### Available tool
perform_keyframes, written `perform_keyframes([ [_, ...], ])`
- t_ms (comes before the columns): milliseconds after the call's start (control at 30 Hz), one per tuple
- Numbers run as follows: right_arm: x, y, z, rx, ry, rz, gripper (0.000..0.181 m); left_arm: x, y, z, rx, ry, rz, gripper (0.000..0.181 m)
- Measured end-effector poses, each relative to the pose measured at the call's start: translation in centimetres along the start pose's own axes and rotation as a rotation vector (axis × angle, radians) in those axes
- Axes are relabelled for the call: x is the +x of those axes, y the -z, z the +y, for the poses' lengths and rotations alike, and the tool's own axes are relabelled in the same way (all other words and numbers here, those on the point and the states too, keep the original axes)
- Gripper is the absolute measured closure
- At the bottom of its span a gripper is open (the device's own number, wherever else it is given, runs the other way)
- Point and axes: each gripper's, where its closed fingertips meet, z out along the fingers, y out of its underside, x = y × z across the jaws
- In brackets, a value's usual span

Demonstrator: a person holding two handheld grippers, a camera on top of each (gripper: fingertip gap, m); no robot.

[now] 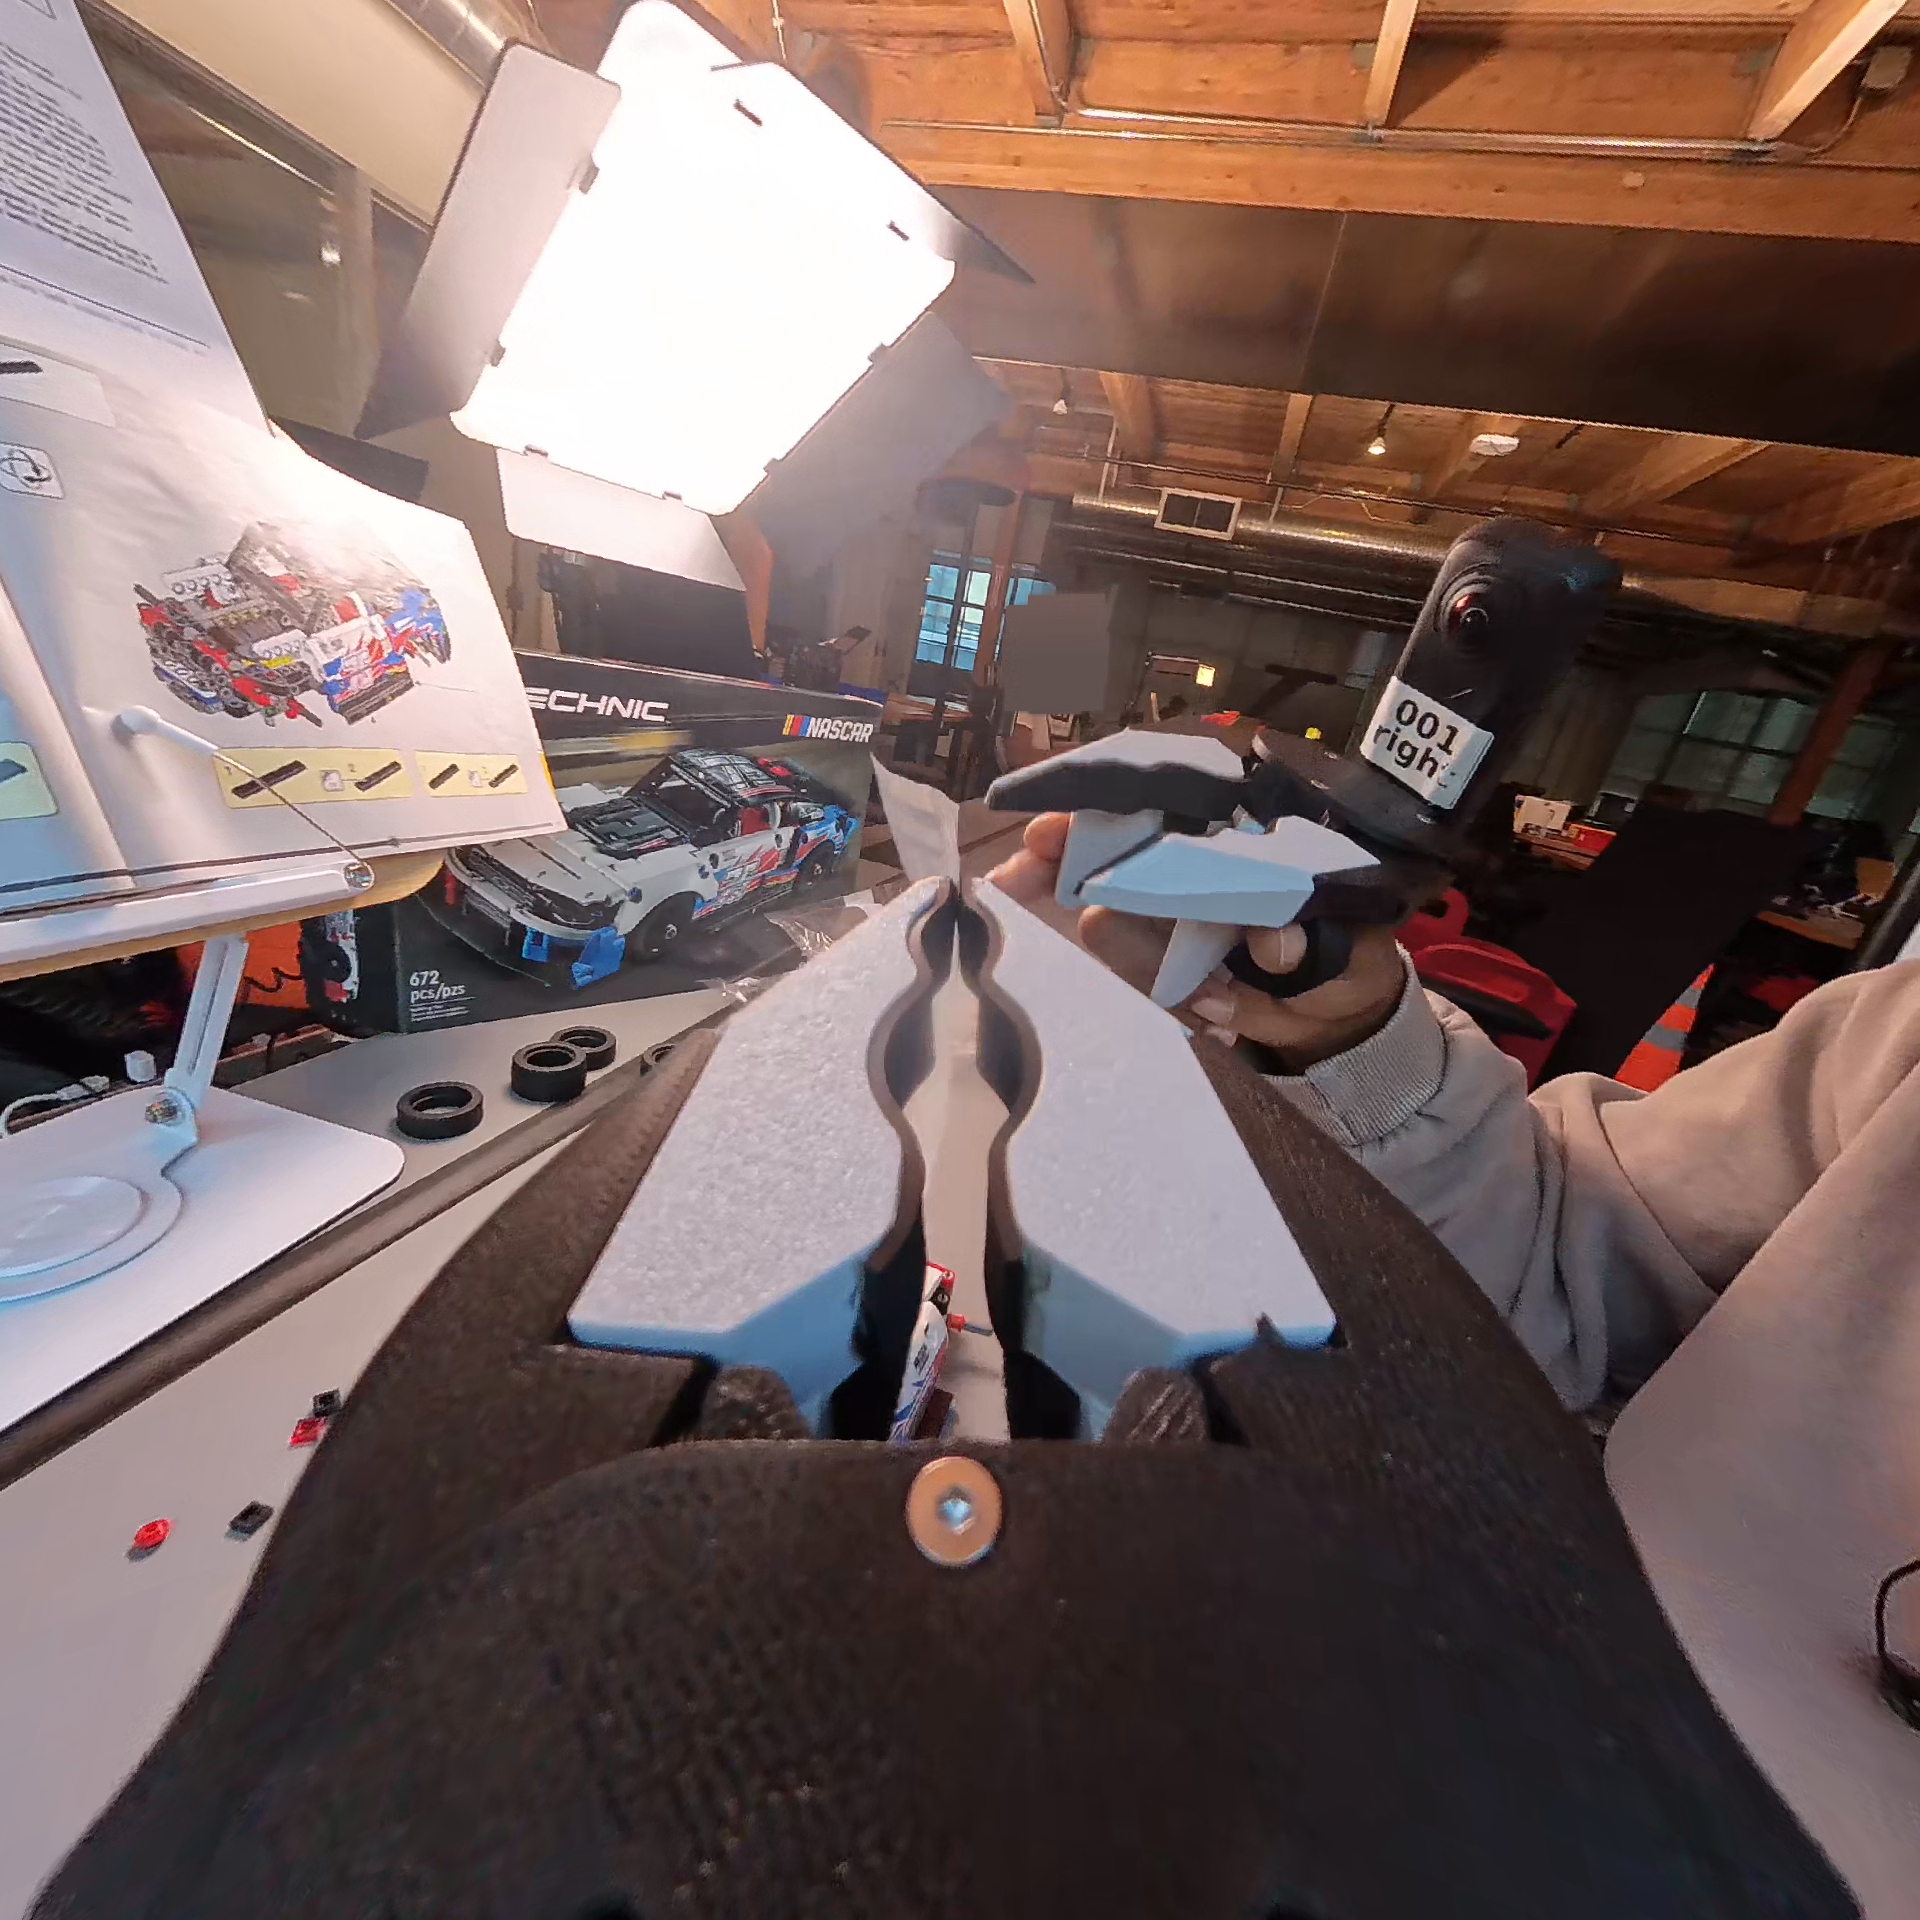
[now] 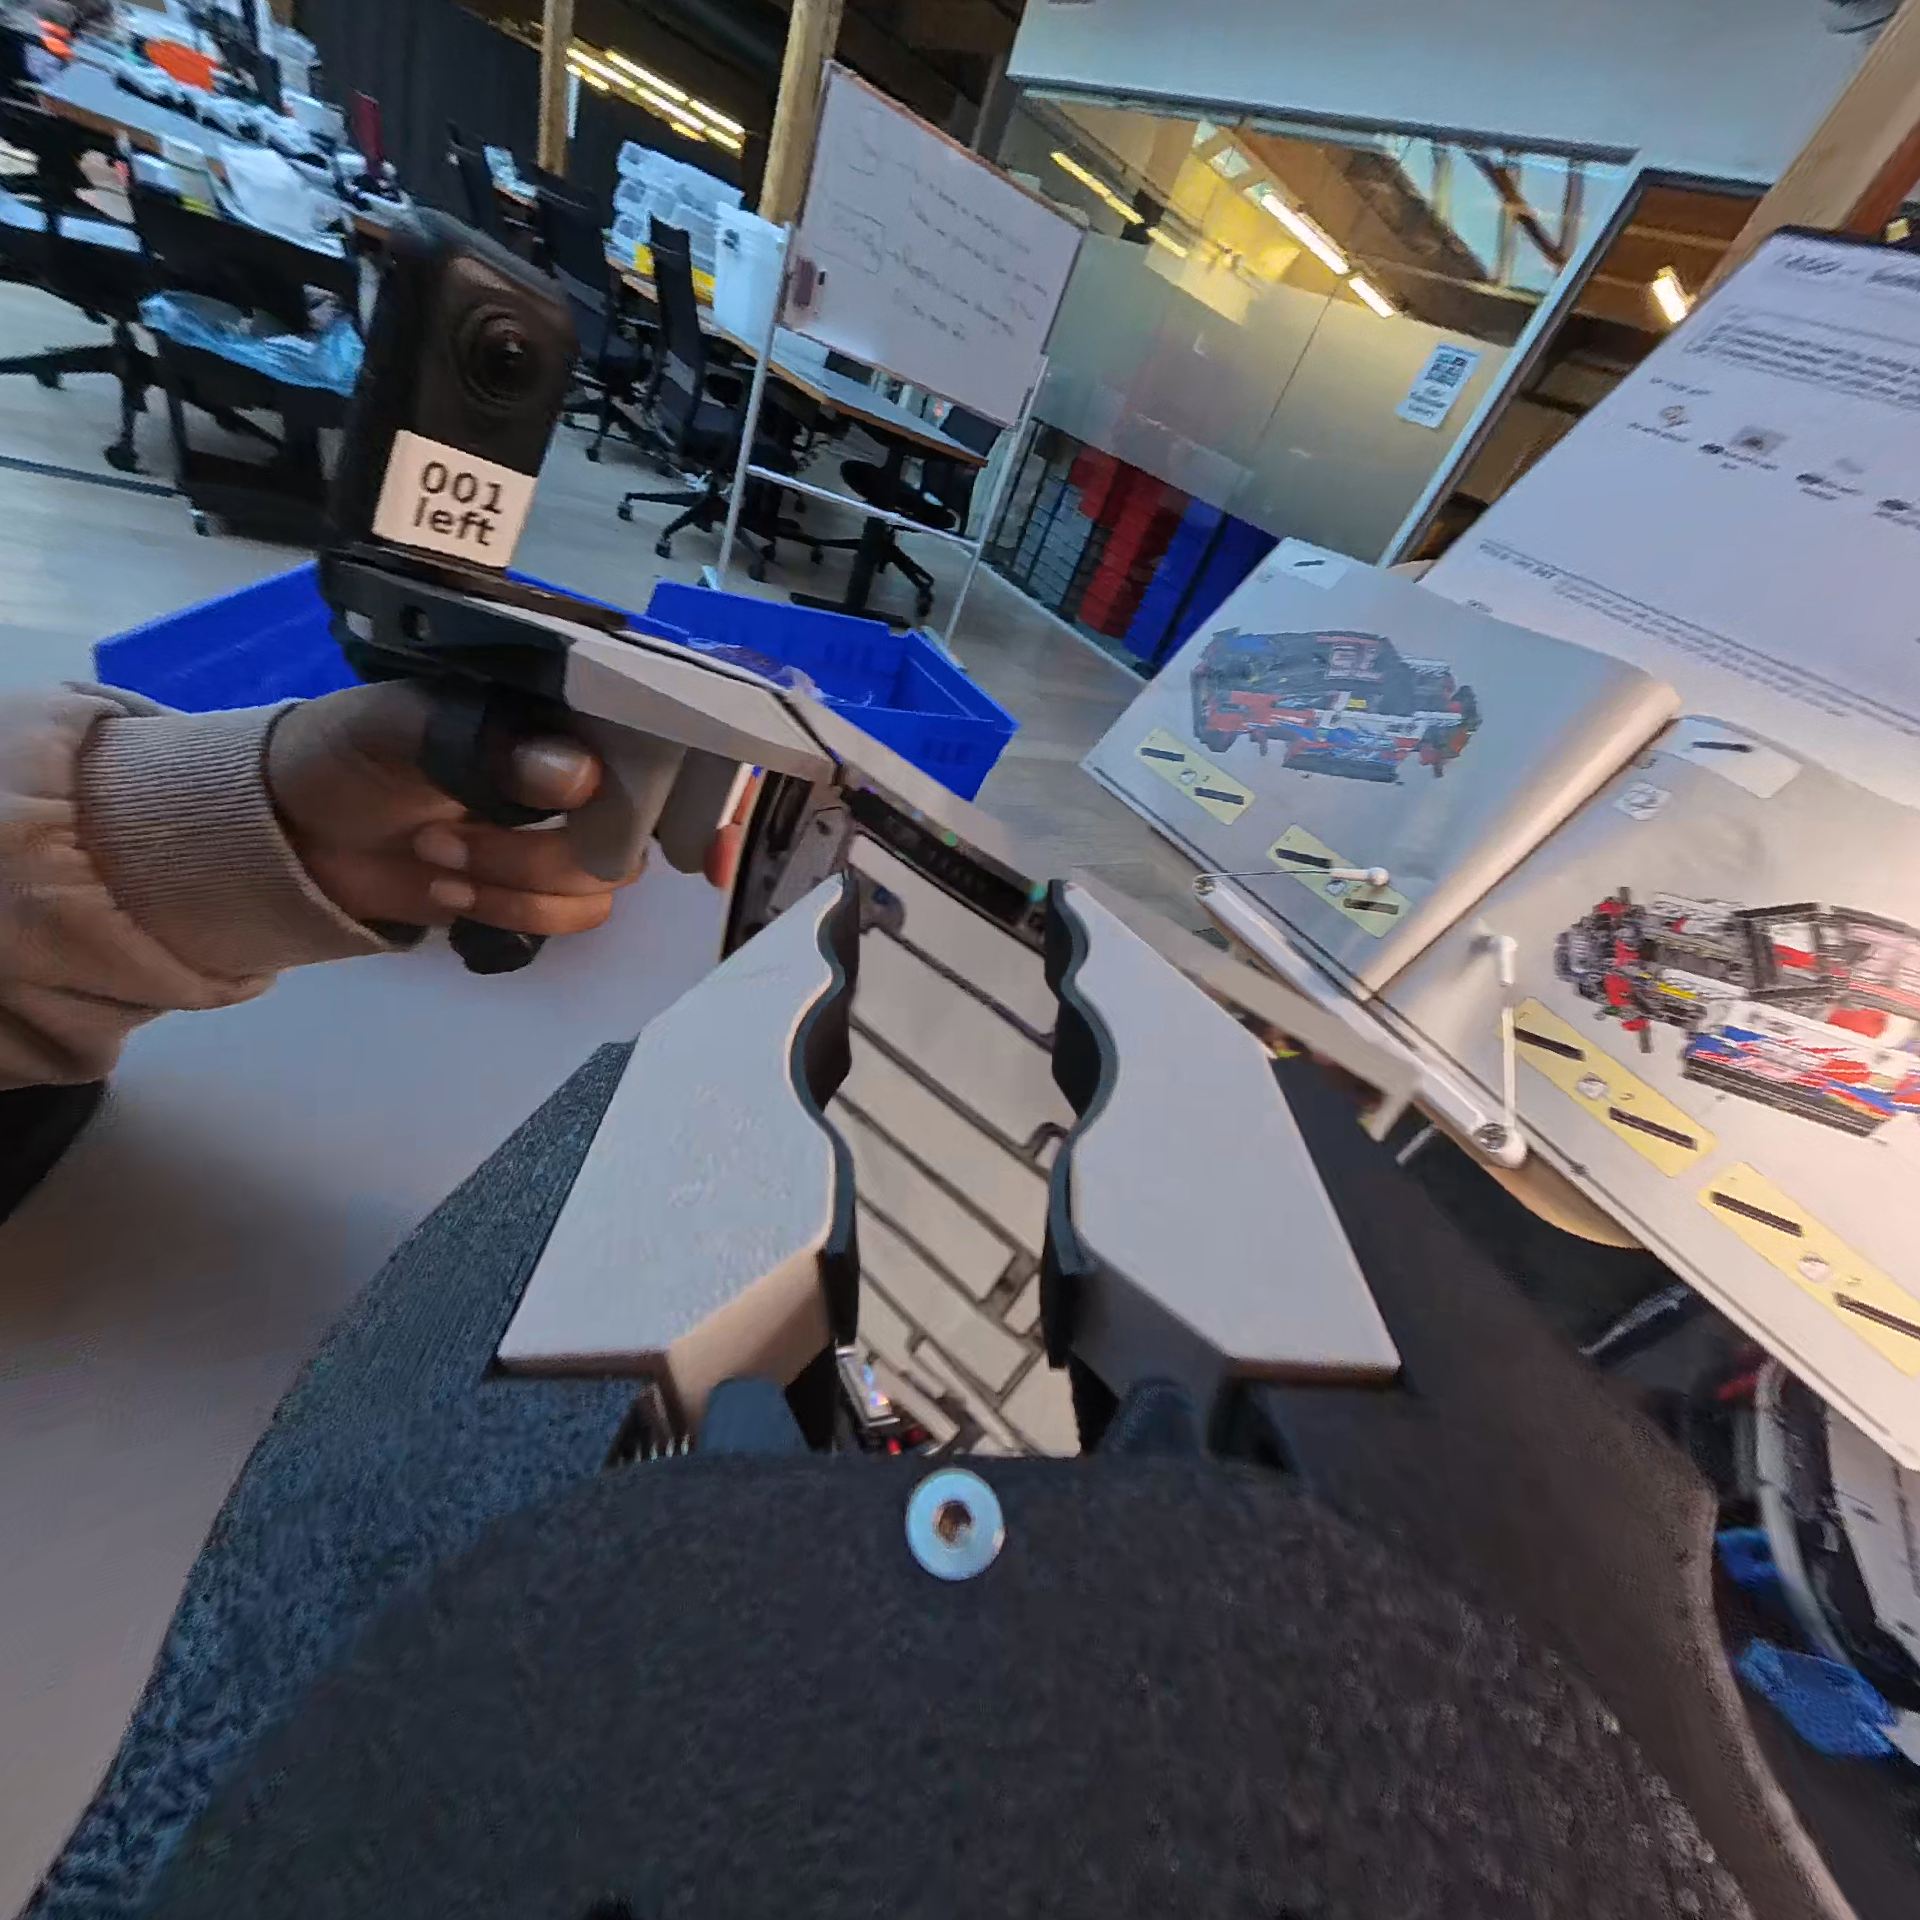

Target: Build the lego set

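Observation:
My left gripper is shut at its tips on a thin pale sheet that stands edge-on above them. In the right wrist view the left gripper holds this sheet out flat, and it shows rows of rectangular outlines like a sticker sheet. My right gripper is open, and the sheet shows through the gap between its fingers. I cannot tell if they touch it. The right gripper hovers just right of the sheet. A white, red and blue model part shows low between the left fingers.
The open instruction booklet sits on a white stand at the left, and also shows in the right wrist view. The set's box stands behind. Black tyres and small red and black pieces lie on the table. Blue bins and a bright lamp panel are farther off.

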Motion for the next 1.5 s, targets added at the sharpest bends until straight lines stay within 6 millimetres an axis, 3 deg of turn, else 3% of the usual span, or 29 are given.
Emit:
perform_keyframes([
  [67, -1.7, -0.7, 0.4, -0.019, -0.049, -0.078, 0.149, 0.5, -0.2, 0.1, -0.004, -0.011, 0.014, 0.181],
  [167, -2.4, -1.7, 1.1, -0.012, -0.082, -0.115, 0.145, 1.6, -0.7, 0.5, -0.018, -0.021, 0.053, 0.181],
  [300, -3.9, -1.6, 0.3, 0.078, -0.139, -0.240, 0.146, 2.7, -1.0, 1.0, -0.036, -0.021, 0.109, 0.181],
  [767, -4.1, -0.8, -0.4, 0.175, -0.164, -0.315, 0.179, 3.3, -0.9, 1.2, -0.035, 0.028, 0.183, 0.181],
  [1067, -4.2, -0.5, -0.4, 0.190, -0.203, -0.361, 0.180, 3.4, -1.0, 1.3, -0.044, 0.016, 0.188, 0.181],
  [1500, -4.6, 0.7, -0.2, 0.239, -0.425, -0.593, 0.181, 4.5, -1.2, 2.0, -0.080, 0.000, 0.236, 0.181],
])
